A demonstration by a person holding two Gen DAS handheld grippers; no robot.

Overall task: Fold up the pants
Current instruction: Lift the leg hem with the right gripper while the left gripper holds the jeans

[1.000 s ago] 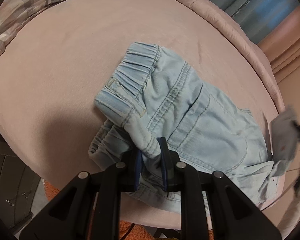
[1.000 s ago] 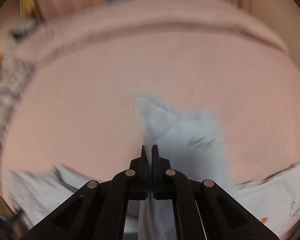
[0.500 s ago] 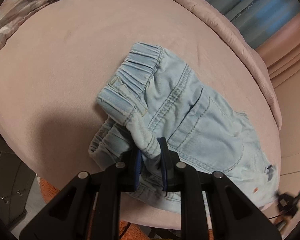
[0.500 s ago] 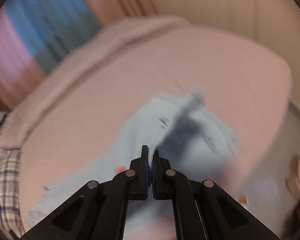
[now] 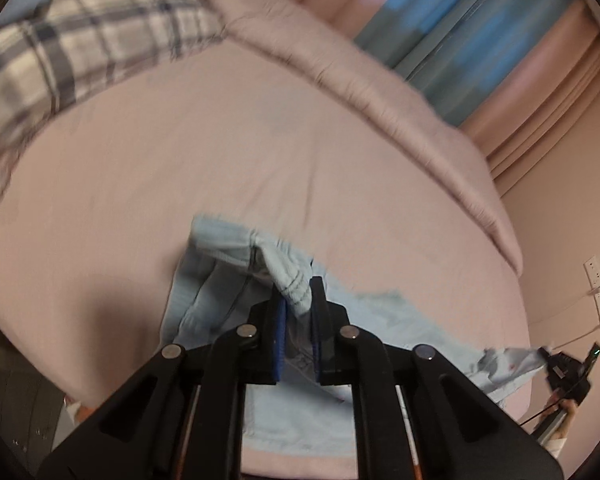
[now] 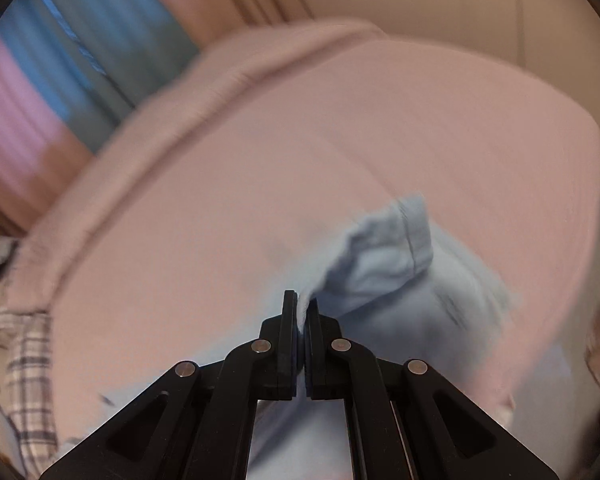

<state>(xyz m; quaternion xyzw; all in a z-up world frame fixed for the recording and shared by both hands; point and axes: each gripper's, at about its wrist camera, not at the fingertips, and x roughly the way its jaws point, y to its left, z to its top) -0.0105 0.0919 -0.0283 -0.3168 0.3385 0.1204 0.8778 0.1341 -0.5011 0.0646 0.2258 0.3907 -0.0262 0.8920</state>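
Light blue denim pants (image 5: 220,280) are lifted off the pink bed sheet (image 5: 220,152), stretched between my two grippers. My left gripper (image 5: 296,296) pinches the gathered elastic waistband, its jaws closing tighter on the cloth. In the left wrist view my right gripper (image 5: 560,364) shows at the far right, gripping the leg end. In the right wrist view, which is blurred, my right gripper (image 6: 302,304) is shut on a thin fold of the pants (image 6: 388,264), and the hem stands up beyond its tips.
A plaid cloth (image 5: 60,40) lies at the bed's far left. A rolled pink duvet (image 5: 380,92) runs along the far edge, with striped curtains (image 5: 460,20) behind it. A wall socket (image 5: 596,280) and a cable are at the right.
The left gripper has risen and pulled the waistband up off the bed. The right gripper has swung sideways with the leg end, so the pants now hang stretched between them.
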